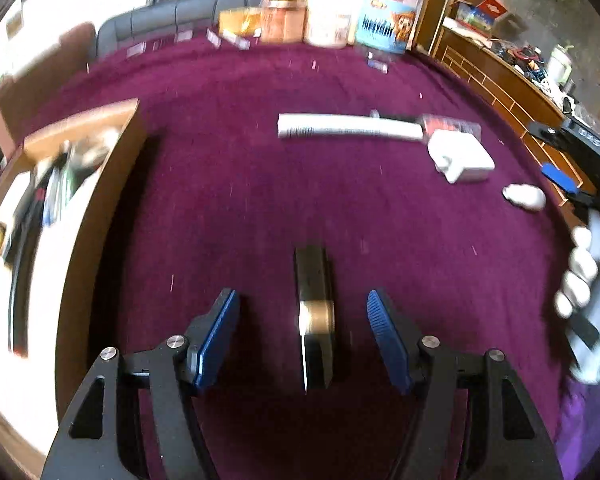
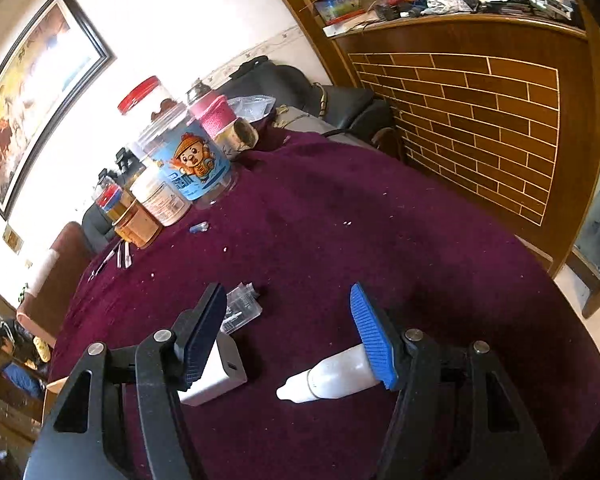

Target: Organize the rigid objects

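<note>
Left gripper (image 1: 302,336), black frame with ribbed blue rubber pads, jaws spread wide and holding nothing; low centre of the left wrist view, a slim black rectangular bar with a dull gold band (image 1: 315,320) lies on the plush purple tablecloth (image 1: 228,200) between the pads, touching neither. Frame is motion-blurred. Upper centre: a long white paper-wrapped roll (image 1: 348,127) lying flat, its right end near a clear plastic case with red contents (image 1: 452,125). Just below that case, a white blocky plastic charger (image 1: 462,156), then a small white squeeze bottle (image 1: 525,197) lying on its side, well right of centre. Left edge: an open brown wooden box (image 1: 112,184) with blurred mixed items inside. Right gripper (image 2: 286,332), same build, jaws likewise wide with nothing clamped; in the right wrist view the bottle's smooth tapered nozzle sits low between the fingers, its base behind the right pad, contact unclear. Charger partly behind the left pad. Upper left of that view: a cluster of clear plastic jars (image 2: 180,160) at the cloth's far edge.
</note>
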Tool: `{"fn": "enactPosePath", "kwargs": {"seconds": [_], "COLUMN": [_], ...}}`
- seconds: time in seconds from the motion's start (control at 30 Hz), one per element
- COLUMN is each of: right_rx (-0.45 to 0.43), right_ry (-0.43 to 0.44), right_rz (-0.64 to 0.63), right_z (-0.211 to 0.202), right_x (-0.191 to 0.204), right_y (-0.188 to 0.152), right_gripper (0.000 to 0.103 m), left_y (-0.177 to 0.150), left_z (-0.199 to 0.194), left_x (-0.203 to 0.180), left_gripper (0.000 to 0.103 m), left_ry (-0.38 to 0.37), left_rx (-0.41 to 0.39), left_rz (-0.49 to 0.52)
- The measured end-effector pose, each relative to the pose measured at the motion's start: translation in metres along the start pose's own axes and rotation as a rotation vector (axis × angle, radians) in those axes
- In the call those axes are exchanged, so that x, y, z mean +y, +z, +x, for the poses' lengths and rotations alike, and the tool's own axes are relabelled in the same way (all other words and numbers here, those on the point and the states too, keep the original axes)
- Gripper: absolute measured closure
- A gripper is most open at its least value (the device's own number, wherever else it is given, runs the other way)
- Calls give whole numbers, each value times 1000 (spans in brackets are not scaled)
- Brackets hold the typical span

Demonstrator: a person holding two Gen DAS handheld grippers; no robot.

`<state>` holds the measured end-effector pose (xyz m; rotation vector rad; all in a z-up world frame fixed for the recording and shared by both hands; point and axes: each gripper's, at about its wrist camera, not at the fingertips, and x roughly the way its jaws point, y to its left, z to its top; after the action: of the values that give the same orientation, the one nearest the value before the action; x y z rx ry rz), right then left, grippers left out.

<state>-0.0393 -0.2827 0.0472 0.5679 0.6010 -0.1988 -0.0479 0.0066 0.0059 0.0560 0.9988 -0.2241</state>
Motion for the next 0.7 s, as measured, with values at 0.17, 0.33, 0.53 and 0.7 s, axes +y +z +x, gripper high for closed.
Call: {"fn": "enactPosePath", "kwargs": {"seconds": [0.17,0.33,0.53,0.7], "right_rx": [-20,16,-2,41], "right_ry": [-10,-27,-76,-3], "right_rz": [-32,-69,-114,-130], "right_z": [-3,9,9,13], "right_x": [2,6,11,16], "right_y": [-2,-5,-8,-11], "right_gripper": [39,39,39,39], "left_y": [3,-4,-8,-13], "left_z": [1,-17,-24,-29], "left_x": [-21,-8,6,26], "left_gripper": [90,90,90,90], "left_ry": [23,-16,-76,-145], "left_rx": [6,-13,-32,-37], "left_rz": [153,108,57,-13]}}
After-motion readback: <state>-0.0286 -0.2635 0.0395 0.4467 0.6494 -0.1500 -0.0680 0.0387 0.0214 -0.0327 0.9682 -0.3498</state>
